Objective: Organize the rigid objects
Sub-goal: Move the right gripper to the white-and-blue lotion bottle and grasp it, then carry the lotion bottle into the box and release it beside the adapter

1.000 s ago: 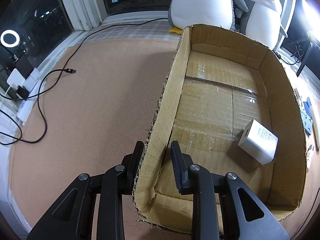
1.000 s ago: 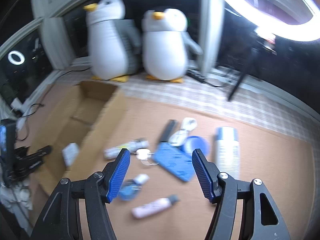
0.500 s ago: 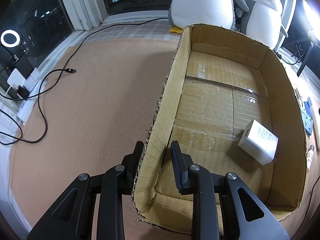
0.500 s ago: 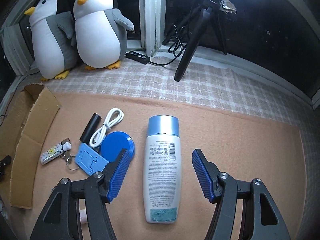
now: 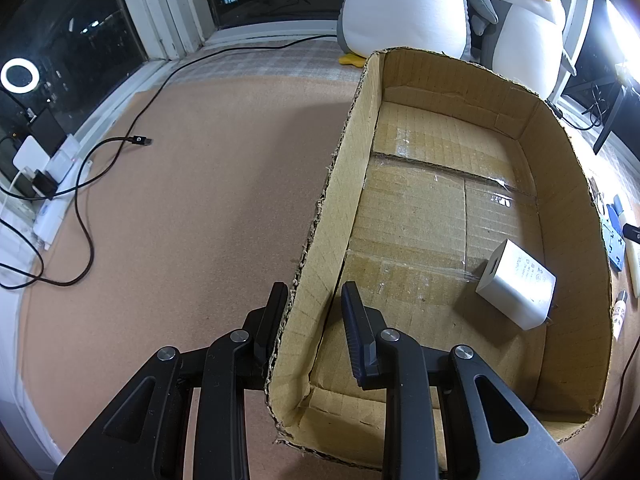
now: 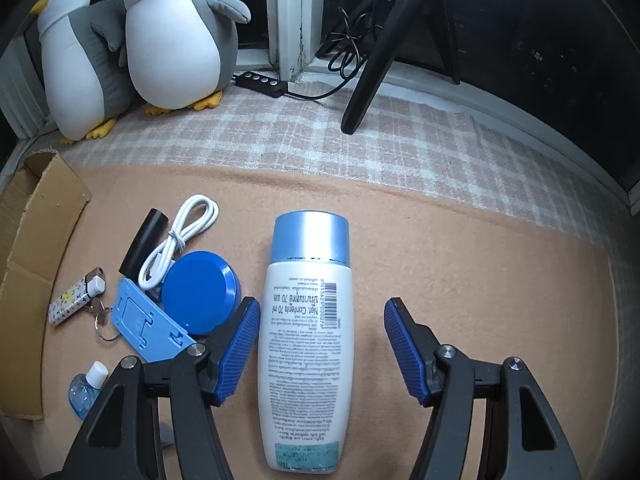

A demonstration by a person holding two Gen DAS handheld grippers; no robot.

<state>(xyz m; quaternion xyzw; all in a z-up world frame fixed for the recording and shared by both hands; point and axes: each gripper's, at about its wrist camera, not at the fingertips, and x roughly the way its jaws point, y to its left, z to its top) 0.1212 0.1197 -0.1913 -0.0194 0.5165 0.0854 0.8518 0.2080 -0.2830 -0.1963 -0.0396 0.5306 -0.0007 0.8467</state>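
Left gripper (image 5: 312,312) is clenched on the near left wall of the cardboard box (image 5: 344,184), one finger outside and one inside, steadying it. Right gripper (image 6: 320,344) is released, jaws wide and straddling the white bottle with the blue cap (image 6: 308,328), which lies flat on the tan mat (image 6: 480,272) between the pads with no contact yet; looks like the next pick. Done so far: only the white charger block (image 5: 516,290) is inside the box, near its right wall. Left to do, judging by the mat: just left of the bottle a small clear bottle (image 6: 86,388) nearest, then the light blue phone stand (image 6: 148,328), blue round case (image 6: 200,292), lighter with keyring (image 6: 78,296), farther out the coiled white cable (image 6: 176,240) and black cylinder (image 6: 144,242). Two penguin plushies (image 6: 176,40) sit at the far edge, probably not part of it. Task is early, most items still out.
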